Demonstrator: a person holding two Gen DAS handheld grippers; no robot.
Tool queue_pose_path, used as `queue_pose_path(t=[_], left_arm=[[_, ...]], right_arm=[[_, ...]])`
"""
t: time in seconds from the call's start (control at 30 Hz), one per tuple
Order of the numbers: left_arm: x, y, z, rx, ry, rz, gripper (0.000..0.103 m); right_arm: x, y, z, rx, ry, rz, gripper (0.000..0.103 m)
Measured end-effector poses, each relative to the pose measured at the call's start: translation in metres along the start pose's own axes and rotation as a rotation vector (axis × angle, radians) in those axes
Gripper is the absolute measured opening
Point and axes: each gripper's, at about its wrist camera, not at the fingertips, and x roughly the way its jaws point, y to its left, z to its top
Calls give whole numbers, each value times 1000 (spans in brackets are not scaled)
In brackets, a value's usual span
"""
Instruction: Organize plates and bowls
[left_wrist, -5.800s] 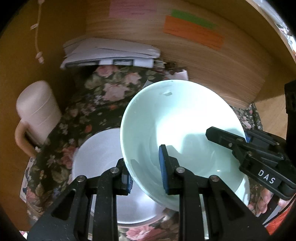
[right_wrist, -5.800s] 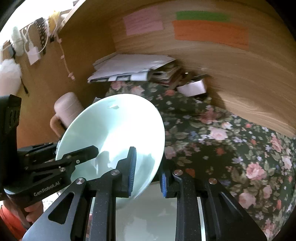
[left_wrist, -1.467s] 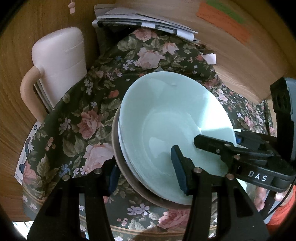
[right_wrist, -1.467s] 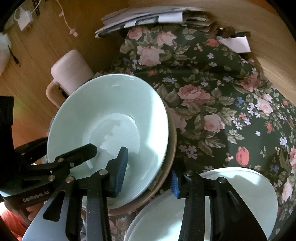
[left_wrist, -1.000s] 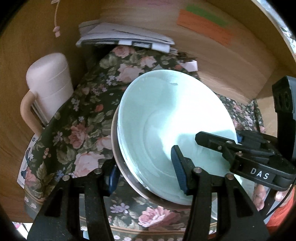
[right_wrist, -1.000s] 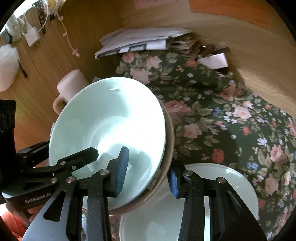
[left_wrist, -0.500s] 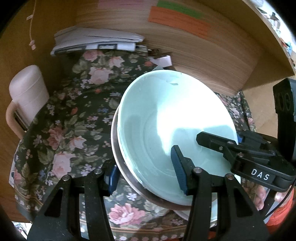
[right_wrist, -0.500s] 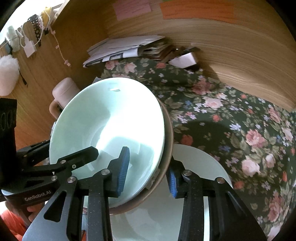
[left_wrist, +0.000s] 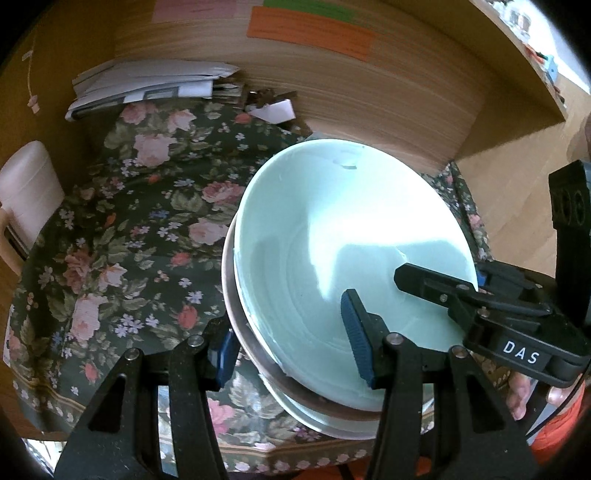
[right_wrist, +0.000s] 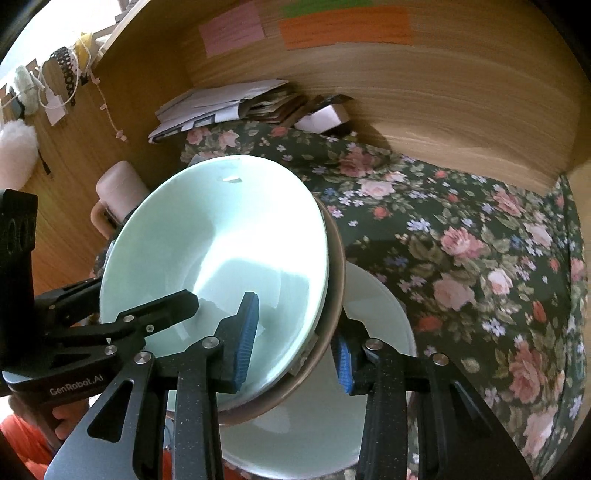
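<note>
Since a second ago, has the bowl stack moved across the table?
Yes. In the right wrist view, the stack has moved away from the pink mug, over the white plate.

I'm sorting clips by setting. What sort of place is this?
Probably a home: a floral tablecloth, a paper pile in a wooden nook, and sticky notes on its back panel.

Mint bowl, glazed ceramic, smooth and glossy with bright glare. Brown bowl beneath it, glazed too, duller sheen at the rim. White plate, smooth glossy ceramic. Tablecloth, matt woven cloth, floral print. Back wall, wood-grain panel, satin. Paper stack, matt. Pink jug, matt plastic. Left gripper and right gripper: black matt plastic speckled fine, metal screws, ribbed blue rubbery pads.
</note>
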Motion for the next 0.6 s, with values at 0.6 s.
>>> queue_pose_path(t=[0.6], left_arm=[[28, -26, -11, 59, 83, -61, 52]], right_arm=[[-4, -30, -25, 102, 31, -41, 34]])
